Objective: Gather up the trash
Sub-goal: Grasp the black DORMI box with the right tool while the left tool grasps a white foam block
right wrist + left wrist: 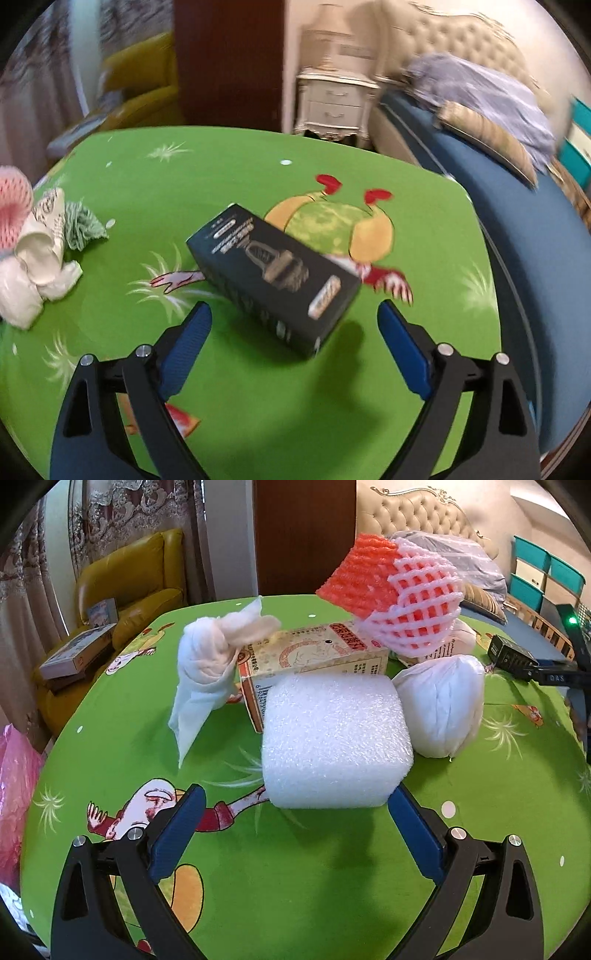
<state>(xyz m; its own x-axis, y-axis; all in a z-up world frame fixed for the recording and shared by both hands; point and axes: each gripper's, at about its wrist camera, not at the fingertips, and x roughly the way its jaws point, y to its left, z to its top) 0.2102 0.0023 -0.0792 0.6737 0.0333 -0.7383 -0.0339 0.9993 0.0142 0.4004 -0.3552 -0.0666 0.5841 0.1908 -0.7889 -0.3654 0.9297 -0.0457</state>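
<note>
While both grippers stand wide and empty over the green table [110, 746], the step in hand reads as 2 approaches, 1 per hand.

Item 1: foam block [336, 742], white, squarish, nearest the left gripper [295, 805]. Its near face sits just ahead of the blue pads; the right pad [413, 834] looks very close to the block's near right corner, though contact cannot be told. Jaws wide, nothing held.

Item 2: printed carton [314, 653], touching the back of the foam block.

Item 3: knotted tissue [207, 661], left of the foam block, leaning on the carton.

Item 4: white wad [443, 705], just right of the foam block.

Item 5: net sleeve [391, 602], orange and pink, on top of the pile behind the foam block.

Item 6: black box [273, 273], well to the right of the foam block, lying askew before the right gripper [293, 317]. Jaws wide, nothing between the pads; the view is blurred.

Handling note, as judgement: the left gripper should shift right until the block is centred, then advance so both pads straddle its flat sides, and close gently, since foam yields and a corner grip would let it pivot. The right gripper would do best to turn to the box's slant and take it across the narrow width. No bin shows in either view.
</note>
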